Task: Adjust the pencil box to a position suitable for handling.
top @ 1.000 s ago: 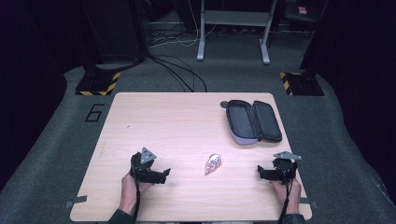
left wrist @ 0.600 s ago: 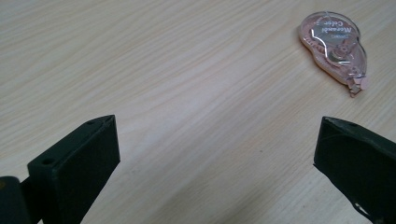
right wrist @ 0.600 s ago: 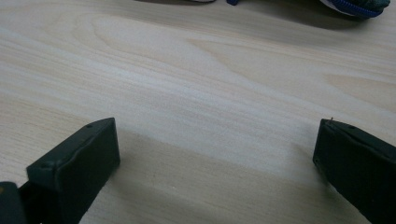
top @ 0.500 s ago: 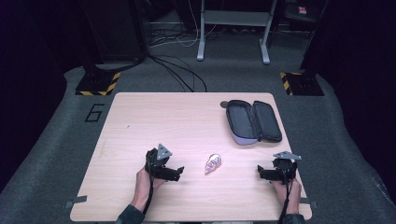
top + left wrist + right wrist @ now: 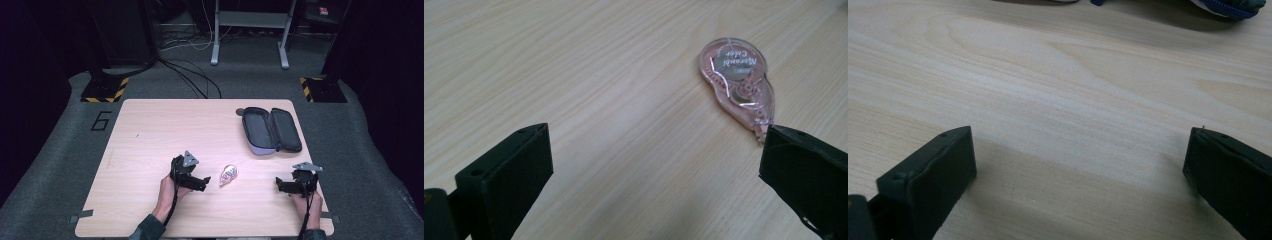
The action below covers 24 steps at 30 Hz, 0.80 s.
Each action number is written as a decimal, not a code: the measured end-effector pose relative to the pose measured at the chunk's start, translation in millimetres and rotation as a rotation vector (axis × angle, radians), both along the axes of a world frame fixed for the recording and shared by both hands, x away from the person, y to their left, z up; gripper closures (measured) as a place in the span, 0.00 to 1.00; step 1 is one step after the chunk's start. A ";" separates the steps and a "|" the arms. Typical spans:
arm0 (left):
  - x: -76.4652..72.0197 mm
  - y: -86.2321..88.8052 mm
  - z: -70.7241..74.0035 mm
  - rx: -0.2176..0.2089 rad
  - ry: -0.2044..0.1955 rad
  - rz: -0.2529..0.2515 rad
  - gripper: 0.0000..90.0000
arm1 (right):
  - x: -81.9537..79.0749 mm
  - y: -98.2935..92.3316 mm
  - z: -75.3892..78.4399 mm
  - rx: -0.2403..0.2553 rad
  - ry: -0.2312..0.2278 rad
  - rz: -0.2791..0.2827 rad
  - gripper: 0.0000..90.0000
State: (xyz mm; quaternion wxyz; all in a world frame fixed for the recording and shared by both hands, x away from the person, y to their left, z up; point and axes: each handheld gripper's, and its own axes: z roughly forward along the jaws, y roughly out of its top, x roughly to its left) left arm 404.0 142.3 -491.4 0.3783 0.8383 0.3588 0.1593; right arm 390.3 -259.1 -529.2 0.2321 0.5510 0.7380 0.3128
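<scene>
A clear pink correction-tape dispenser (image 5: 228,175) lies flat on the wooden table (image 5: 165,130), near the front middle. My left gripper (image 5: 201,181) is open just to its left, jaws wide. In the left gripper view the dispenser (image 5: 738,79) lies ahead and to the right, its tip beside the right jaw, outside the gap. My right gripper (image 5: 283,186) rests open near the table's front right, with bare wood between its jaws (image 5: 1078,160). A dark pencil case (image 5: 271,130) lies open at the back right.
The case's blue-zippered edge (image 5: 1228,6) shows at the top of the right gripper view. Beyond the table are floor cables (image 5: 192,75), a metal stand (image 5: 250,30) and yellow-black striped bases (image 5: 105,89). The table's left half is bare wood.
My left gripper has moved right across the table, from the front left to just beside the dispenser. The right gripper has stayed in place.
</scene>
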 end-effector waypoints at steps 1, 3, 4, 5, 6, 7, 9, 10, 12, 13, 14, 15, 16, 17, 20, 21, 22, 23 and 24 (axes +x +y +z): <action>1.0 -3.3 -0.2 -0.002 -0.011 -0.002 0.01 | 0.0 0.0 0.0 0.000 0.000 0.001 0.00; 2.3 -9.9 -0.4 -0.005 -0.005 -0.013 0.01 | 0.0 0.0 0.0 0.000 0.000 0.000 0.00; 2.8 -13.2 -0.6 -0.002 0.003 -0.019 0.01 | 0.0 0.0 0.0 0.000 0.000 0.001 0.00; 3.5 -15.6 -1.1 -0.001 -0.001 -0.023 0.00 | 0.0 0.0 0.0 0.000 0.000 0.001 0.00; 4.4 -19.5 -1.6 0.005 0.000 -0.034 0.00 | 0.0 0.0 0.0 0.000 0.000 0.000 0.00; 4.7 -23.0 -2.2 0.004 0.007 -0.039 0.00 | 0.0 0.0 0.0 0.000 -0.001 0.000 0.00; 5.6 -29.9 -3.8 0.004 0.008 -0.044 0.01 | 0.0 -0.1 0.0 0.000 0.000 0.000 0.00; 6.6 -32.5 -4.3 0.008 0.009 -0.056 0.01 | 0.0 -0.1 0.0 0.000 0.000 0.000 0.00; 7.7 -38.8 -4.9 0.019 0.013 -0.069 0.01 | 0.0 -0.1 0.0 0.000 0.000 0.001 0.00; 8.1 -43.7 -6.1 0.010 0.019 -0.072 0.01 | 0.1 -0.1 0.0 0.000 0.000 0.000 0.00; 8.9 -45.8 -6.3 0.020 0.013 -0.079 0.01 | 0.1 -0.1 0.0 0.000 0.000 0.001 0.00; 9.4 -49.2 -6.9 0.021 0.016 -0.086 0.02 | 0.0 -0.1 0.0 0.000 0.000 0.001 0.00; 9.9 -52.4 -7.5 0.021 0.017 -0.090 0.03 | 0.1 -0.1 0.0 0.000 0.000 0.000 0.00; 10.3 -56.3 -8.2 0.020 0.025 -0.094 0.04 | 0.1 -0.1 0.0 0.000 0.000 0.001 0.00; 12.5 -62.8 -10.7 0.012 0.036 -0.109 0.11 | 0.0 -0.1 0.0 0.000 0.000 0.000 0.00; 12.5 -65.7 -11.9 0.007 0.038 -0.108 0.14 | 0.0 -0.1 0.0 0.000 0.000 0.001 0.00; 12.9 -67.7 -12.4 0.014 0.039 -0.116 0.15 | 0.1 -0.1 0.0 0.000 0.000 0.001 0.00; 12.7 -70.3 -13.3 0.017 0.039 -0.117 0.16 | 0.1 -0.1 0.0 0.000 0.000 0.001 0.00; 12.7 -72.7 -13.8 0.021 0.037 -0.116 0.17 | 0.1 -0.1 0.0 0.000 0.000 0.001 0.00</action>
